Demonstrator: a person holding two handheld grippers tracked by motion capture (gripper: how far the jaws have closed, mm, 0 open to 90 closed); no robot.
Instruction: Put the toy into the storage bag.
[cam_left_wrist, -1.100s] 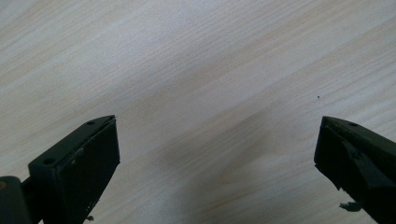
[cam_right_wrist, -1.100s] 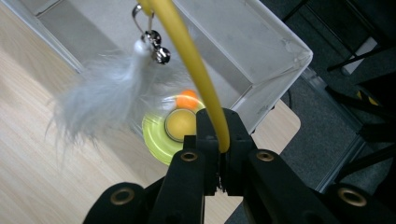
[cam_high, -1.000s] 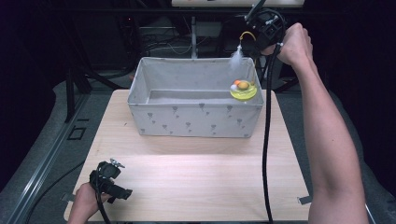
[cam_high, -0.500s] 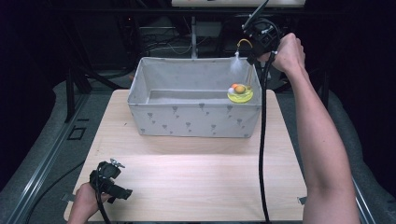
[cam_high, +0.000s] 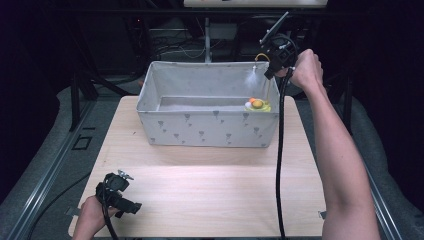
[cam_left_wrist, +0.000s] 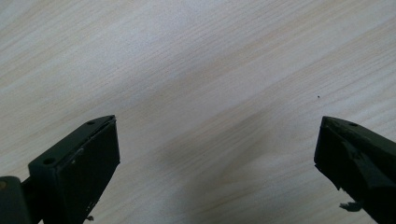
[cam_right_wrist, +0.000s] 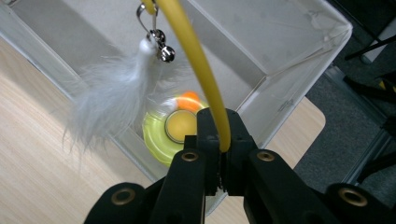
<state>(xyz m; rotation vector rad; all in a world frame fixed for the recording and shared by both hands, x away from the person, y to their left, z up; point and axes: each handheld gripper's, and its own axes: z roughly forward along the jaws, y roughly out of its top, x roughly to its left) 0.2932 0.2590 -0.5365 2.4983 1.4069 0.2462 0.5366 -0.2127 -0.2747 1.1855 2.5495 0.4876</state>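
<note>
A lab — dark rig frame (cam_high: 80, 90), cables (cam_high: 180, 50), wooden table (cam_high: 210, 190).

Light wooden worktop (cam_high: 200, 195) with round corners, flat and pale. Soft grey floor (cam_high: 40, 170) all around it. Black square mark (cam_high: 81, 143) on the floor, near the worktop's left edge. Bunch of dark wires (cam_high: 170, 47) far behind, by a black metal leg (cam_high: 75, 95).

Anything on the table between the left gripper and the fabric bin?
No: the high view shows bare wooden tabletop between the left gripper and the fabric bin.
</note>
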